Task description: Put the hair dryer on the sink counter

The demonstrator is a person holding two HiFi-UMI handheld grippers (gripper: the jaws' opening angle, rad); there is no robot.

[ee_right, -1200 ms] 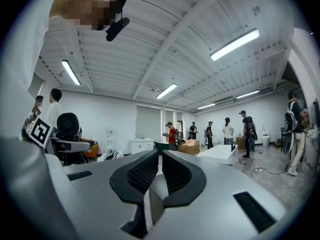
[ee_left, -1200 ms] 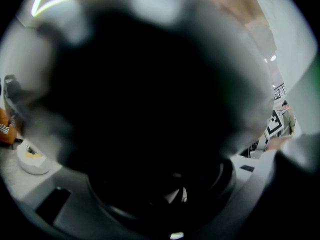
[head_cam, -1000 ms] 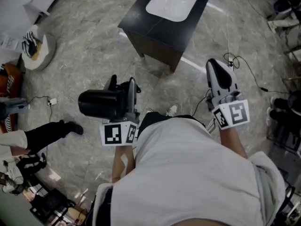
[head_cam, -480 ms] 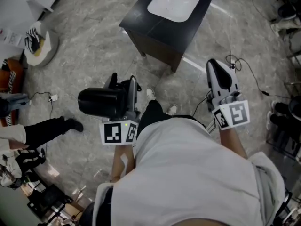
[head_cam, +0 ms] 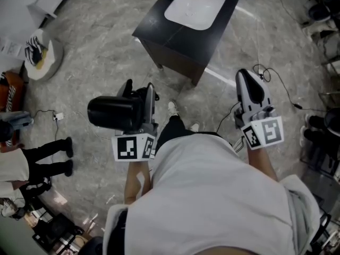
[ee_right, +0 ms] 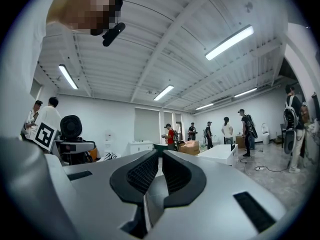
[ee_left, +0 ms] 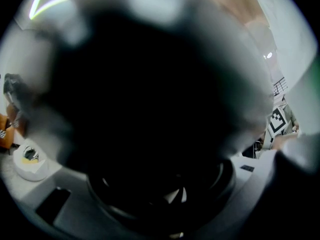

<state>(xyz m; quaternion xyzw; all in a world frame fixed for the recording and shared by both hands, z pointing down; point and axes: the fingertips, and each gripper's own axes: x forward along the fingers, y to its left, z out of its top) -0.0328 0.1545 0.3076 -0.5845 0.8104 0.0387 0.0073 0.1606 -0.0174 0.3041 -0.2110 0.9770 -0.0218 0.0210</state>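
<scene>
Lying at far left on the grey stone-patterned floor (head_cam: 101,52): a round white cushion (head_cam: 51,58) with a striped item on it. Below it, the black-trousered legs of a bystander (head_cam: 48,161).

Left hand-held gripper (head_cam: 142,104): held out level ahead of the person's white-shirted torso, with its marker cube nearest the body. Its jaws stand wide and clamp a black hair dryer (head_cam: 111,113). The dryer's barrel sticks out sideways to the left of the jaws, in the air above the floor. In the left gripper view the dryer's dark body (ee_left: 150,109) fills nearly the whole frame, out of focus, with a round vent grille at the bottom. The jaw pads themselves are masked by it.

Dark sink bench (head_cam: 175,33): stands ahead, top centre of the head view, well apart from both tools. A white rectangular basin (head_cam: 195,7) is set into its top. The dryer is not on it.

Right hand-held gripper (head_cam: 247,78): also held level, to the right of the torso. The right gripper view shows its ribbed black pads (ee_right: 145,171) pressed together with nothing between them. That view also catches the dryer's round rear grille (ee_right: 71,127) off to the left.

Black cables (head_cam: 265,70) trail over the floor beyond the right tool.
</scene>
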